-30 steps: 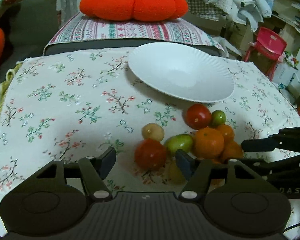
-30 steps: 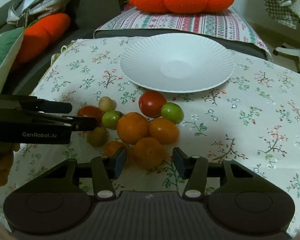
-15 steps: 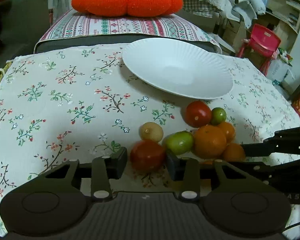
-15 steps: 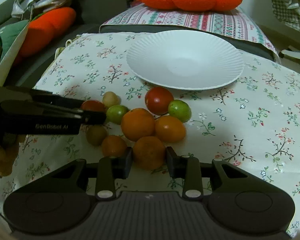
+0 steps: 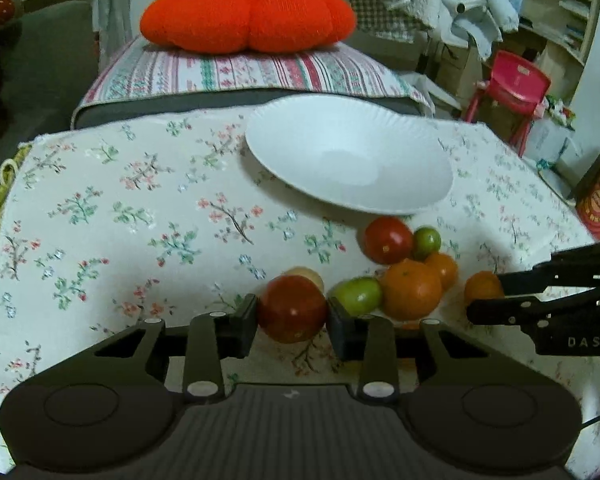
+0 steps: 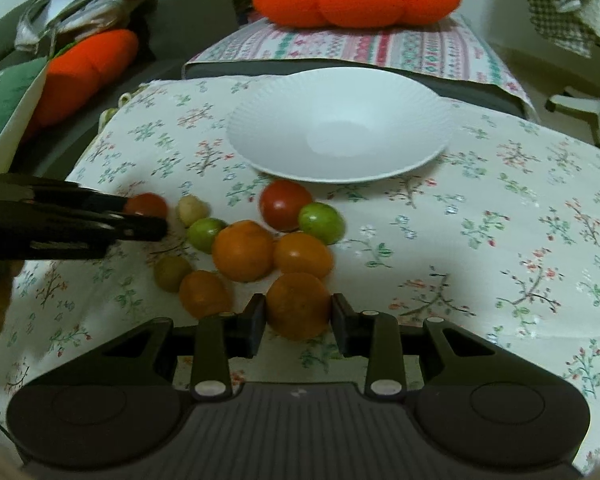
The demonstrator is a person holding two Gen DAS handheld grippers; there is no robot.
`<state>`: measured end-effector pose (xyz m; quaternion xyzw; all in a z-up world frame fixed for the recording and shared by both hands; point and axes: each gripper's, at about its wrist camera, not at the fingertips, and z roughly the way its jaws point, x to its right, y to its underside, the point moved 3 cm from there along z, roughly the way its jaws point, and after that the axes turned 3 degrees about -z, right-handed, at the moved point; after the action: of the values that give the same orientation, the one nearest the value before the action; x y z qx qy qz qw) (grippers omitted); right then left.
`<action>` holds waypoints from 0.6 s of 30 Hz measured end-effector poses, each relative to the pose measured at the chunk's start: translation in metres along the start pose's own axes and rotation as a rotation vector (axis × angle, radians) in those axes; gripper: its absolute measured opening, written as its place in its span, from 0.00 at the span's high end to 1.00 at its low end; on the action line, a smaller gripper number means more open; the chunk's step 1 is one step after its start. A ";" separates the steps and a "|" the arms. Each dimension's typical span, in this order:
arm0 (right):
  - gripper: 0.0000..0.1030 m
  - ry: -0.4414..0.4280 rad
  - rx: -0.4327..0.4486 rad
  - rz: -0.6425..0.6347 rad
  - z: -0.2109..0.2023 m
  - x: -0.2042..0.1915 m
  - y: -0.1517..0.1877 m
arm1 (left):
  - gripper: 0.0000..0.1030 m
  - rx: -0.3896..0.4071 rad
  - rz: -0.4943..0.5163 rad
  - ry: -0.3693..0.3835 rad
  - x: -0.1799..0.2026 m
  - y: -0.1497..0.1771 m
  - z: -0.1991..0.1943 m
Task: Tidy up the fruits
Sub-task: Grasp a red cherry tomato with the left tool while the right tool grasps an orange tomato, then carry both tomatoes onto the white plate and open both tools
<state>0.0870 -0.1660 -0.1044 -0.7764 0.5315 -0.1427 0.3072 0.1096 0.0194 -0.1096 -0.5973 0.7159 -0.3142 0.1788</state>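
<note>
both tools pinching fruit, left tool [image 5: 292, 316] a round red tomato [image 5: 292, 307], right tool [image 6: 299, 318] a round orange tangerine [image 6: 298, 305]; ribbed white paper plate [image 6: 260, 120] holds nothing yet, whole pile left.

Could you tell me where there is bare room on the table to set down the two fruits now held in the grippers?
The white plate holds nothing. The cloth right of the fruit pile lies bare, and so does the stretch left of the plate. It is crowded below the plate's near rim, where the left gripper grips a red tomato and the right gripper an orange.
</note>
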 end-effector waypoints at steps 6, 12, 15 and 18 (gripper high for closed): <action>0.70 0.029 0.040 0.074 -0.009 0.020 -0.008 | 0.75 0.043 -0.042 -0.010 -0.006 -0.015 -0.006; 0.69 0.055 0.082 0.106 -0.014 0.031 -0.018 | 0.75 0.066 -0.038 0.002 0.004 -0.023 -0.005; 0.69 0.067 0.099 0.113 -0.016 0.033 -0.023 | 0.75 0.087 -0.025 0.011 0.010 -0.031 -0.004; 0.70 0.071 0.114 0.103 -0.015 0.032 -0.031 | 0.75 0.113 -0.001 0.010 0.019 -0.044 0.003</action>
<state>0.1148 -0.1927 -0.0764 -0.7235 0.5724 -0.1842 0.3390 0.1401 -0.0034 -0.0801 -0.5852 0.6976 -0.3570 0.2086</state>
